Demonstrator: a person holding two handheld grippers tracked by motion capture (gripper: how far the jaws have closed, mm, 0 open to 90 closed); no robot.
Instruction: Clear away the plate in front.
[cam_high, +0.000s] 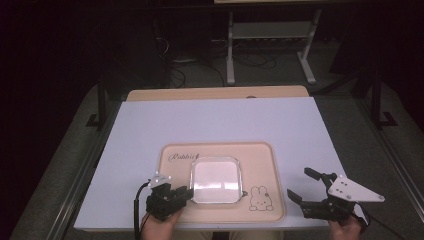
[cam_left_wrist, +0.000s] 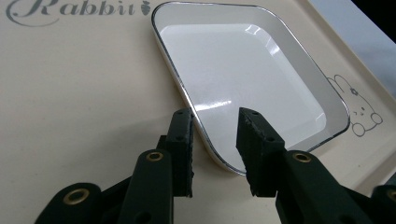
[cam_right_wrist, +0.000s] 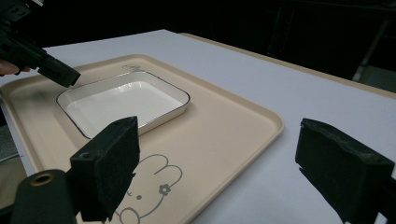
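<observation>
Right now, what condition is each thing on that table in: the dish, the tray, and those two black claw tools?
White square dish: empty, upright, lying flat on the tray.
Beige rabbit tray: flat on the white table top, holding just the dish.
Left gripper: open, jaws straddling the dish's near rim, not yet closed on it.
Right gripper: wide open, holding nothing, off the tray's right edge over the white table top.

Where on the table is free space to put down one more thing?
The white mat is bare beyond the far edge of the beige tray. On the tray, a strip left of the white dish is free. It is crowded near the left claw at the dish's rim.
</observation>
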